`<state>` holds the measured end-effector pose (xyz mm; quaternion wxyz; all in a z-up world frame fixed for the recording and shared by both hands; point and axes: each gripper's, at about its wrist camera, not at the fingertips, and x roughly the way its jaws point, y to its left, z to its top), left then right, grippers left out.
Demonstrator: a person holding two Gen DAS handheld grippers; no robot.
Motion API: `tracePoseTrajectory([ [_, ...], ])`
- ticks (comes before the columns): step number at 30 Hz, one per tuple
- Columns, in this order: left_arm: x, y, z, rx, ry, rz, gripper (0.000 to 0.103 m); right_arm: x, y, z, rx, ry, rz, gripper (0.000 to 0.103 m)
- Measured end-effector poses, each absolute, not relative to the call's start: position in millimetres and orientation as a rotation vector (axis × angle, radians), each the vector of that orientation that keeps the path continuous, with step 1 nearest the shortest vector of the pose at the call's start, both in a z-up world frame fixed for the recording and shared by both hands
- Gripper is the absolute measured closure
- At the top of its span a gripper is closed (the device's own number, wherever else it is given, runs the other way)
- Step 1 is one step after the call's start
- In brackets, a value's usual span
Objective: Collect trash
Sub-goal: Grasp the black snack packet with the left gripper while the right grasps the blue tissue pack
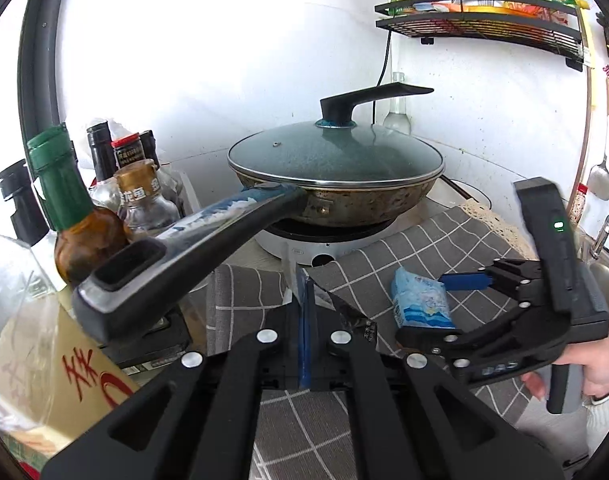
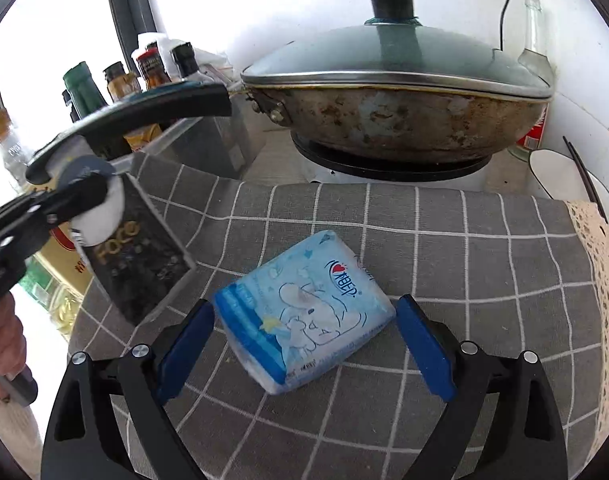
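Tissue pack (image 2: pixel 304 312) between right tool (image 2: pixel 304 344) pads

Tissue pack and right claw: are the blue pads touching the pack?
Apart. The right wrist view shows grey cloth between each pad and the tissue pack; the right claw straddles it, open.

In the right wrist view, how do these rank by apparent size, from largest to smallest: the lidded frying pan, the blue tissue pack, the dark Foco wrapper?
1. Lidded metal frying pan
2. Blue plastic tissue pack, though it lies nearest the camera
3. Dark Foco wrapper, only slightly smaller, so this order is unsure
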<state>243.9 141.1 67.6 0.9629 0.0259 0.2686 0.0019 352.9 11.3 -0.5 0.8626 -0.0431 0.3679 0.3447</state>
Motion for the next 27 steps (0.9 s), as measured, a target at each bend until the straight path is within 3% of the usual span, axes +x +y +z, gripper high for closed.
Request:
tracePoseTrajectory([
  [2,237,140,69,0.050,0.538,0.001,0.102,357,16,-5,-0.109,0.788,0.691,0.011],
  [5,230,139,71,0.050,0.533,-0.003,0.102,357,17,-4,-0.118,0.777,0.672,0.027],
  [6,228,140,71,0.050,0.532,-0.004,0.102,356,16,-4,-0.124,0.768,0.668,0.038],
  [8,226,140,72,0.048,0.528,-0.005,0.102,356,12,-3,-0.103,0.766,0.682,0.044],
  [12,219,138,75,0.050,0.521,-0.010,0.102,355,1,2,-0.052,0.756,0.704,0.068],
  [17,211,132,81,0.058,0.512,-0.018,0.102,350,-4,1,-0.039,0.739,0.722,0.078],
  [19,207,129,82,0.061,0.511,-0.023,0.102,346,-4,0,-0.046,0.728,0.719,0.089],
  [27,198,115,90,0.081,0.503,-0.036,0.102,331,-20,9,-0.024,0.680,0.726,0.092],
])
